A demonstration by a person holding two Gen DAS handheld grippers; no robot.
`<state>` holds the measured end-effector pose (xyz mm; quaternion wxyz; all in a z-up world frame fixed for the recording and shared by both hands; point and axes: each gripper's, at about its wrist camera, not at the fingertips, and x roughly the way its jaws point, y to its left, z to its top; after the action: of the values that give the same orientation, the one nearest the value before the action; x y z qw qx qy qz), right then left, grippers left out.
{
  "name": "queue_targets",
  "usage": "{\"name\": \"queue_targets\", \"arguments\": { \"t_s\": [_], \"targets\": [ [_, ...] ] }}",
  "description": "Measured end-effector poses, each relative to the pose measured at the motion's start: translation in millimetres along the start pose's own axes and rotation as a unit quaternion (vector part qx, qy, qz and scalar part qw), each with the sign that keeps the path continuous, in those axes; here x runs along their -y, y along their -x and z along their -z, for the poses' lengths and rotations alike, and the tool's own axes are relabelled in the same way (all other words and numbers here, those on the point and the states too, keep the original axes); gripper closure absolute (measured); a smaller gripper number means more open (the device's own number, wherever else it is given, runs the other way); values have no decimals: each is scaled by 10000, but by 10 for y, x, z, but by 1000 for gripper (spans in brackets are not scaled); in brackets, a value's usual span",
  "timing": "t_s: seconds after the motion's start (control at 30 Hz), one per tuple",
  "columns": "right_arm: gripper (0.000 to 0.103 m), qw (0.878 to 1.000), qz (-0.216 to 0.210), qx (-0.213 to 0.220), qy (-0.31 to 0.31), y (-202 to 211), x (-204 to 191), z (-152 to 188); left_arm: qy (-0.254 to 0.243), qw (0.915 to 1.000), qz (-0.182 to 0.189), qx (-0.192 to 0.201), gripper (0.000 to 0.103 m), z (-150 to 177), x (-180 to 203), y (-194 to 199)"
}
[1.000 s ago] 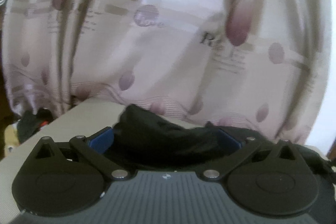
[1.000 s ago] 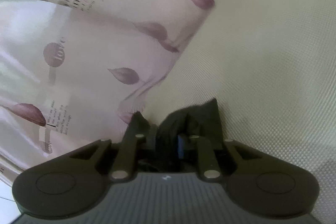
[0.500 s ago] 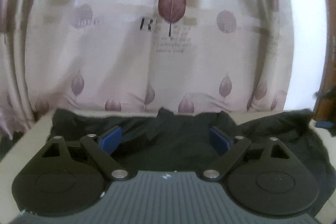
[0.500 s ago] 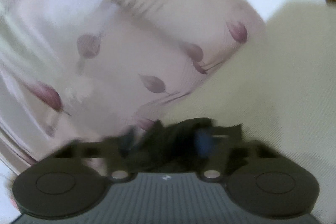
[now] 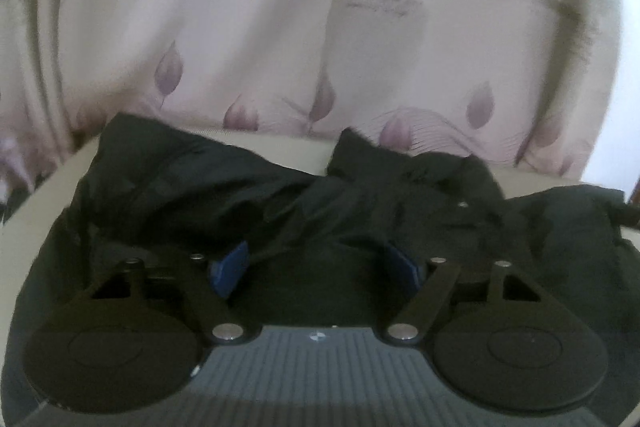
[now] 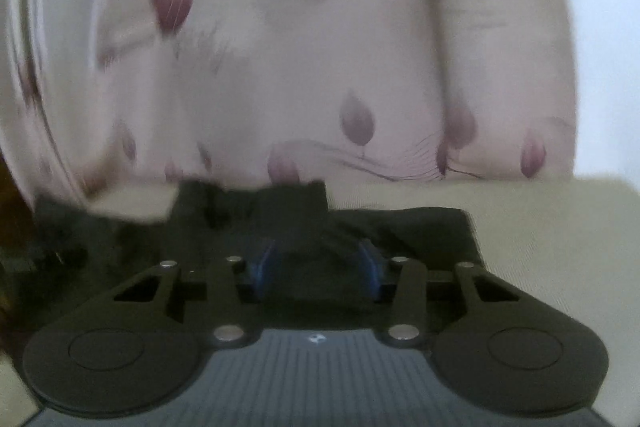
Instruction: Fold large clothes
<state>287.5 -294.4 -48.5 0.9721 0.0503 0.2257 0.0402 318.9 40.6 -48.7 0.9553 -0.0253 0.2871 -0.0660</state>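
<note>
A black garment (image 5: 192,187) lies crumpled across a beige table (image 5: 296,149). My left gripper (image 5: 316,267) hovers low over its near part. Its blue pads (image 5: 230,269) stand wide apart and the jaws are closing, with dark cloth lying between them and draped over the tips. In the right wrist view the same black garment (image 6: 404,227) reaches the table's far edge. My right gripper (image 6: 317,267) has a raised fold of the cloth between its blue pads (image 6: 264,265). Its jaws are closing, and I see no firm pinch.
A pale curtain (image 5: 280,47) printed with purple leaves hangs right behind the table's far edge, and also fills the right wrist view as the curtain (image 6: 320,67). Bare beige table (image 6: 552,239) lies to the right of the garment. A white wall shows at the far right.
The left gripper moved forward and down over the garment, and its jaws narrowed. The right gripper rolled to level, let go of its pinched fold, and its jaws now stand wider around the cloth.
</note>
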Motion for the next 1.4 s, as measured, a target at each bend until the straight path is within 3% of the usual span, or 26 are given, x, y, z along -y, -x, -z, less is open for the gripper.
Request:
{"name": "queue_targets", "arguments": {
  "t_s": [0.17,0.33,0.53,1.17,1.27,1.33,1.4],
  "targets": [
    [59,9949,436,-796,451,-466,-60,55,100,9997,-69,-232,25,31,-85,-178],
    [60,9884,412,-1438,271,-676,49,127,229,9992,-23,-330,22,136,-142,-331],
    [57,9828,372,-1795,234,-840,85,181,503,9976,88,-468,22,194,-243,-472],
    [50,9880,483,-1450,232,-869,109,355,593,9974,196,-362,22,308,-338,-539],
    [46,9863,486,-1566,167,-880,125,285,487,9981,103,-375,21,290,-293,-534],
    [38,9853,653,-1575,99,-836,139,173,411,9984,62,-374,21,273,-266,-515],
    [38,9896,790,-1189,147,-623,86,40,331,9988,65,-341,18,243,-253,-478]
  ]
}}
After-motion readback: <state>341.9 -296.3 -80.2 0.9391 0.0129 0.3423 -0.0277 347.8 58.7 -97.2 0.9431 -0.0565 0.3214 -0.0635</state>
